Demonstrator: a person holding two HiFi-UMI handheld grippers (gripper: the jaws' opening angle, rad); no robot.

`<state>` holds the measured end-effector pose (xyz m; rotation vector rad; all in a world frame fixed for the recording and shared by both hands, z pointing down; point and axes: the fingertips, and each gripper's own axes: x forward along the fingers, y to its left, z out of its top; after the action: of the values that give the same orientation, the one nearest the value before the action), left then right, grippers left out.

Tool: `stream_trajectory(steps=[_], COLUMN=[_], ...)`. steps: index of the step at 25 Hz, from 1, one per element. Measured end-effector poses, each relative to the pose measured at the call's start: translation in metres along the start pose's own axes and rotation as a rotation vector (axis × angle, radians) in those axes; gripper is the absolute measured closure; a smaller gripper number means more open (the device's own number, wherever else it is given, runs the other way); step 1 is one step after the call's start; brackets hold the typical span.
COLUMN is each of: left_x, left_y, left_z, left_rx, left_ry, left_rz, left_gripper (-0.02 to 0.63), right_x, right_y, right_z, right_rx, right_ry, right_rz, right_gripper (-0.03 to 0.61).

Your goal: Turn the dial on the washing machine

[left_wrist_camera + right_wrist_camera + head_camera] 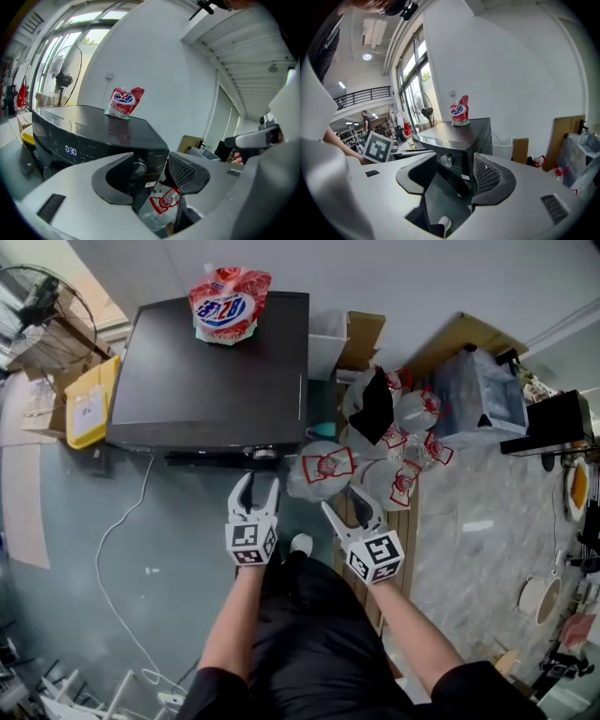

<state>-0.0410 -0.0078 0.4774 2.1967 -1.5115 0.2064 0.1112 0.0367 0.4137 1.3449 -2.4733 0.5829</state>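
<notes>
The black washing machine (216,362) stands against the wall, its lid seen from above. A small silver dial (260,453) sits at the right end of its front panel. My left gripper (259,486) is just in front of the dial, jaws open and holding nothing. In the left gripper view the dial (138,167) shows ahead between the open jaws of that gripper (157,180), not touched. My right gripper (344,501) hangs open to the right of the machine. In the right gripper view the dial (447,160) lies farther off, beyond that gripper (454,176).
A red-and-white detergent pouch (228,301) stands on the lid. Clear bags of bottles (394,446) are piled right of the machine, next to a cardboard box (361,334). A yellow box (89,404) and a fan (42,301) are on the left. A white cable (122,549) crosses the floor.
</notes>
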Motion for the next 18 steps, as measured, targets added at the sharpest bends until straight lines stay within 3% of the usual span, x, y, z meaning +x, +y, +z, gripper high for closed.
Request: stream_trajectory(steps=[12,18], left_x=[0.042,0.061], left_y=[0.042,0.043], left_z=[-0.044,-0.053], left_rx=[-0.039,-0.072], left_ry=[0.007,-0.002], left_rz=[0.087,0.082], left_gripper=[0.394,0.371], right_x=[0.023,0.028], right_y=[-0.005,-0.006], right_z=[-0.033,-0.053], right_rx=[0.001,0.007], right_ry=[0.046,0.059], right_rz=[0.038,0.041], right_gripper=[0.362,0.362])
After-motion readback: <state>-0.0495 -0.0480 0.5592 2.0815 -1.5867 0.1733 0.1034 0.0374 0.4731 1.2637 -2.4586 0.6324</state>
